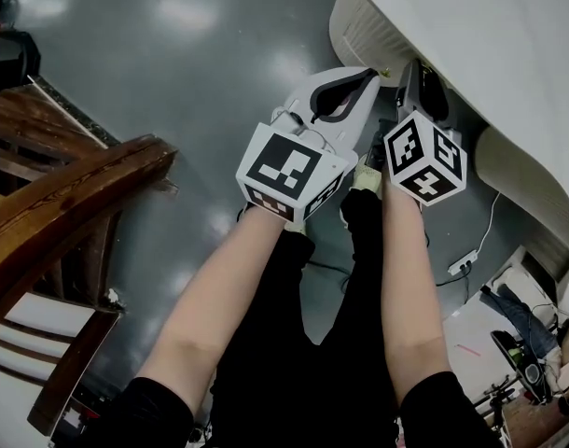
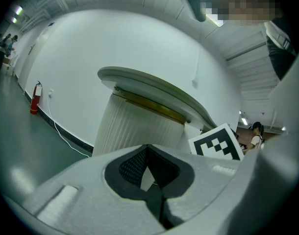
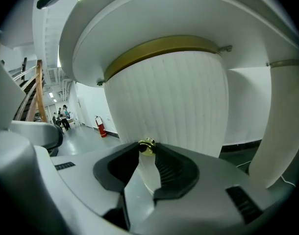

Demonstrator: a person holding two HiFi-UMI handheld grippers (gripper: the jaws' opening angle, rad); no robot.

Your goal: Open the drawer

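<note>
1. I look steeply down past my bare forearms at a glossy grey floor (image 1: 173,82). I hold one tool in each hand.
2. My right tool (image 1: 417,67) points at a white, ribbed, curved drawer front (image 1: 359,31). This drawer front sits at the upper right of the head view, under a wide white rounded surface (image 1: 471,35).
3. In the right gripper view, the drawer front (image 3: 164,97) fills the middle. A dull gold band (image 3: 159,50) runs along its top edge, just under the overhanging surface.
4. A small round gold knob (image 3: 147,146) sticks out of the drawer front. My right tool (image 3: 147,149) has its jaws pinched together on it at their very tips.
5. My left tool (image 1: 367,80) is just beside the right one and points the same way. In its own view the left tool (image 2: 147,148) has its jaw tips pressed together with nothing between them. The drawer front (image 2: 135,126) stands beyond, apart from the tips.
6. Each tool carries a white cube with black square markers: the left cube (image 1: 289,171) and the right cube (image 1: 424,157).
7. A dark brown wooden chair (image 1: 61,203) stands at my left, well apart from the drawer.
8. A red fire extinguisher (image 2: 35,102) stands by the far white wall.
9. A white power strip (image 1: 462,261) and its cable lie on the floor at my right.
</note>
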